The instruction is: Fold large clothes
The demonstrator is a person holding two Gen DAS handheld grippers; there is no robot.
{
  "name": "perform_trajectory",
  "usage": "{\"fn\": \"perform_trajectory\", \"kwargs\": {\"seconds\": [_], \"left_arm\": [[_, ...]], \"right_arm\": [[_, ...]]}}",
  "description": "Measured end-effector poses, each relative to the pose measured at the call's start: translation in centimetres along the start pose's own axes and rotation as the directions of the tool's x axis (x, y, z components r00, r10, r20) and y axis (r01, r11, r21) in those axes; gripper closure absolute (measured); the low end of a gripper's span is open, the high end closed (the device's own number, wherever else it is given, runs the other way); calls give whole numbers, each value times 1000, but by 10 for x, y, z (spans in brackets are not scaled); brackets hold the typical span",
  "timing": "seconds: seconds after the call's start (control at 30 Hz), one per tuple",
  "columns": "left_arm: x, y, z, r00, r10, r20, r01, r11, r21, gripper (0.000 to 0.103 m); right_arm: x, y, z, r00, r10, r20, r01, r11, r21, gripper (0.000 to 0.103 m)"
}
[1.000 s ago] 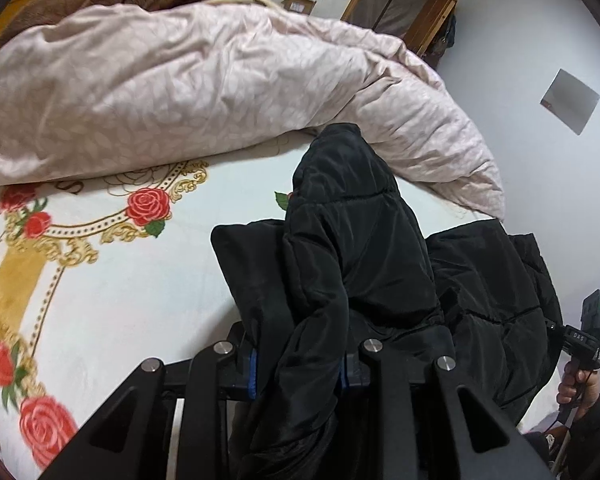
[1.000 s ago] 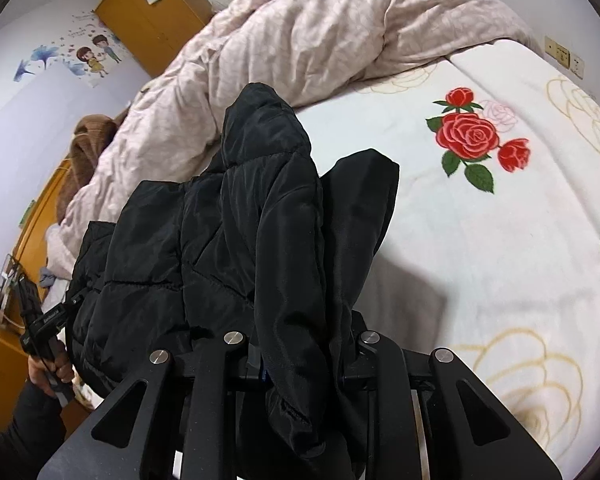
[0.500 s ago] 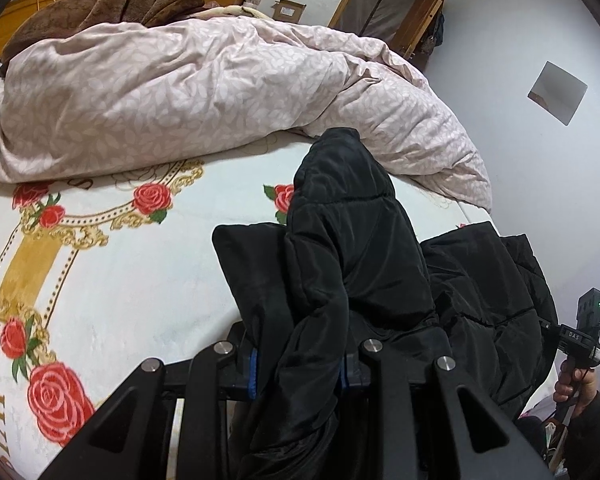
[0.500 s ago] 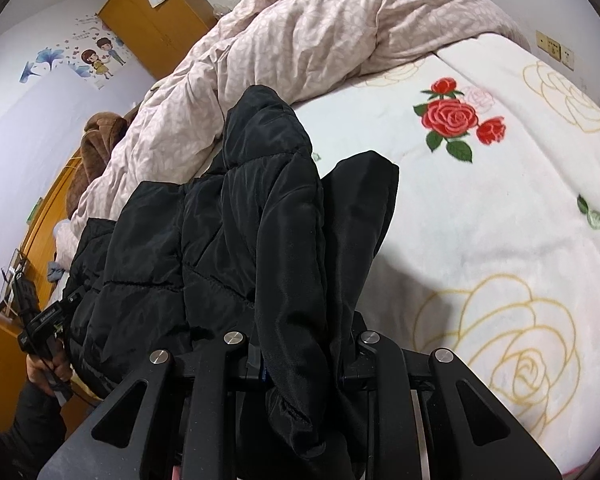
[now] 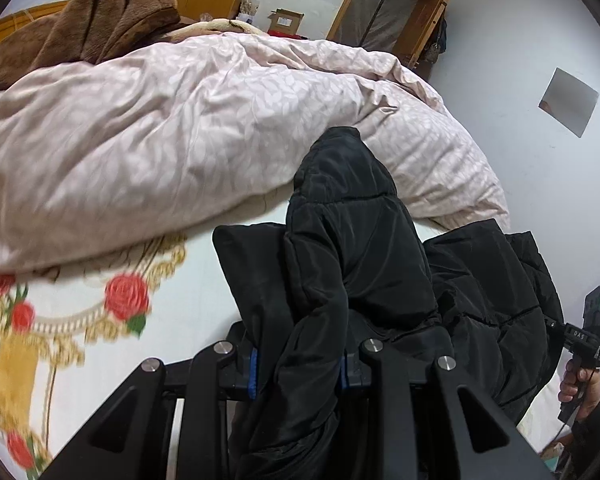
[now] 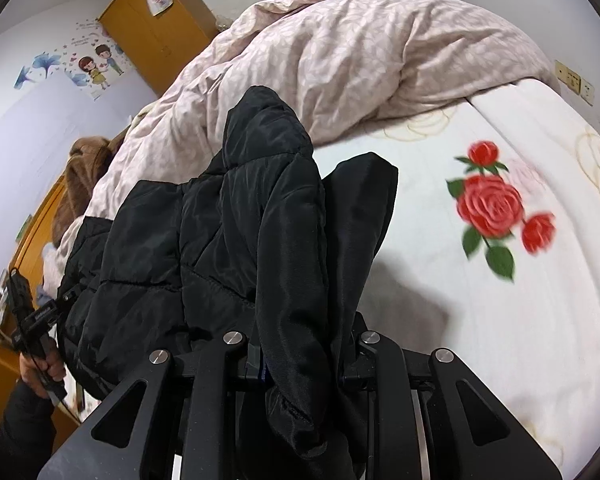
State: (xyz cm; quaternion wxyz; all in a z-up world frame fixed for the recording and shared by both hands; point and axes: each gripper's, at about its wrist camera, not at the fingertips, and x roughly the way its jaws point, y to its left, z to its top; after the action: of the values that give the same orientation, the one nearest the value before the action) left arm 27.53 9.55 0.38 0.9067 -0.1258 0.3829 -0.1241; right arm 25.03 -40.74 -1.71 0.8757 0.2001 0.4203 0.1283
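Observation:
A black puffer jacket (image 5: 352, 248) is held up over the bed between both grippers. My left gripper (image 5: 300, 364) is shut on a bunched edge of the jacket, and fabric drapes over its fingers. My right gripper (image 6: 304, 352) is shut on another edge of the same jacket (image 6: 236, 216). The jacket sags between them. The right gripper's handle and the hand holding it show at the right edge of the left wrist view (image 5: 588, 336). The left gripper's handle shows at the left edge of the right wrist view (image 6: 32, 320).
A white bedsheet with red roses and gold patterns (image 5: 100, 312) (image 6: 500, 280) lies below. A heaped pink duvet (image 5: 180, 140) (image 6: 340, 60) fills the far side of the bed. A brown blanket (image 5: 92, 24) lies behind it. Wooden wardrobes and a door stand by the walls.
Both grippers have carried the jacket forward toward the pink duvet, which now looms closer. Both grips on the jacket are unchanged.

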Motion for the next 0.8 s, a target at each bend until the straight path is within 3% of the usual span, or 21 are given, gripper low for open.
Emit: {"fn": "perform_trajectory", "kwargs": {"seconds": [0.17, 0.27, 0.37, 0.4, 0.53, 0.7, 0.8], "left_arm": [[43, 11, 22, 1000, 14, 2, -14, 1000, 3, 74], [77, 26, 17, 999, 37, -34, -37, 999, -16, 72], [110, 47, -3, 992, 87, -91, -93, 994, -57, 66], [115, 55, -11, 992, 83, -96, -92, 992, -86, 64], [112, 68, -27, 995, 73, -72, -83, 987, -136, 52], [86, 72, -28, 996, 80, -47, -87, 980, -178, 48], [59, 65, -23, 993, 116, 7, -114, 983, -142, 49]], "right_arm": [[42, -10, 28, 1000, -8, -15, 8, 1000, 2, 79], [76, -23, 30, 998, -26, -51, 26, 1000, 14, 77], [109, -44, 19, 991, -79, -108, 85, 995, 51, 66], [114, -53, 15, 991, -71, -113, 80, 993, 82, 57], [112, -64, 9, 994, -47, -103, 59, 992, 113, 44], [86, -56, 11, 994, -76, -77, 84, 991, 102, 43], [63, -46, 13, 995, -102, -20, 103, 991, 81, 42]]}}
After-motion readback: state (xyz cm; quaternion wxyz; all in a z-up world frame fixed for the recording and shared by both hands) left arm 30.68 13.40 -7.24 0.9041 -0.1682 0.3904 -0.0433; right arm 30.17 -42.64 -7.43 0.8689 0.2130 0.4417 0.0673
